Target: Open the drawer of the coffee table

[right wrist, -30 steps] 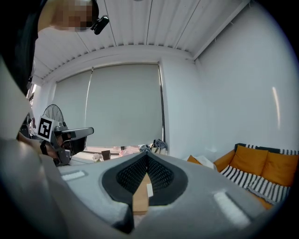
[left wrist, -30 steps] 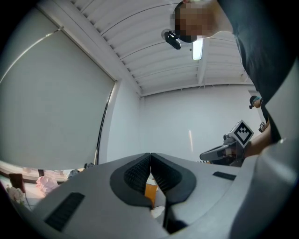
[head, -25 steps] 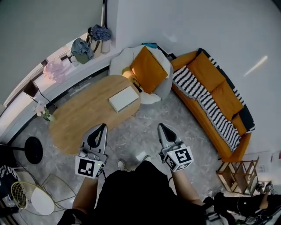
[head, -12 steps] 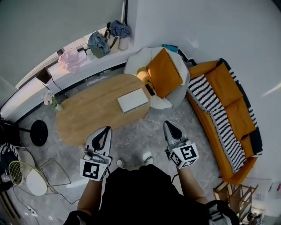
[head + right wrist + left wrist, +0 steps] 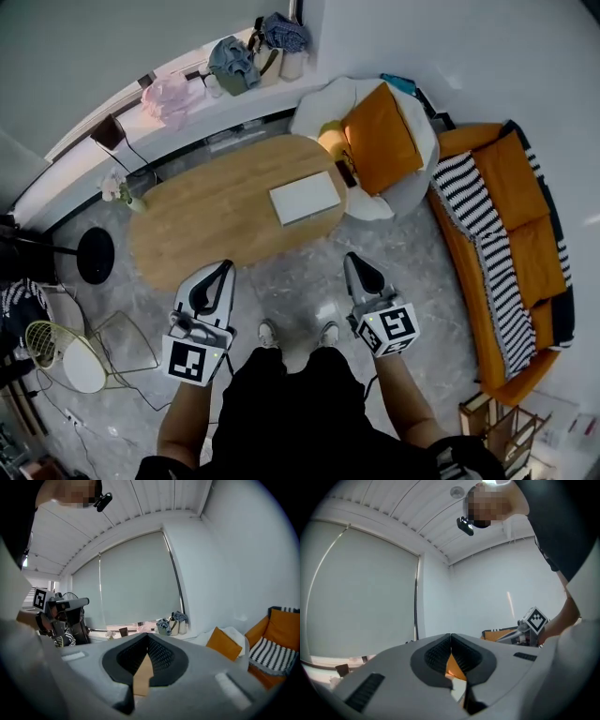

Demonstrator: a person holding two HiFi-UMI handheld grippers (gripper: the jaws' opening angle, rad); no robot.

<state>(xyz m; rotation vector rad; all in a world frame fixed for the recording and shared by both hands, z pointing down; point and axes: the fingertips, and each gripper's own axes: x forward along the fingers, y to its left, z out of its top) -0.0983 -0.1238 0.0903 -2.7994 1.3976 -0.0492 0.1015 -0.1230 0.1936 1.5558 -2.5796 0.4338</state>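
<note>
An oval wooden coffee table (image 5: 206, 220) stands ahead of me on the grey floor, with a flat white box (image 5: 305, 198) on its right part. No drawer shows from above. My left gripper (image 5: 221, 270) hangs just short of the table's near edge, jaws shut and empty. My right gripper (image 5: 355, 262) is held over the floor to the right of the table, also shut with nothing in it. In the left gripper view the gripper (image 5: 450, 635) points up at the wall, its tips meeting. The right gripper (image 5: 147, 635) faces the window, a strip of tabletop (image 5: 143, 674) seen through its jaws.
A white armchair (image 5: 410, 186) with an orange cushion (image 5: 380, 137) stands at the table's right end. An orange sofa (image 5: 532, 251) with a striped throw runs along the right wall. A black round stand (image 5: 95, 255) and a wire chair (image 5: 70, 361) sit left. My feet (image 5: 297, 334) are near the table.
The view has shifted so the table and armchair sit further right and nearer. Both grippers have stayed shut and keep their places in front of me.
</note>
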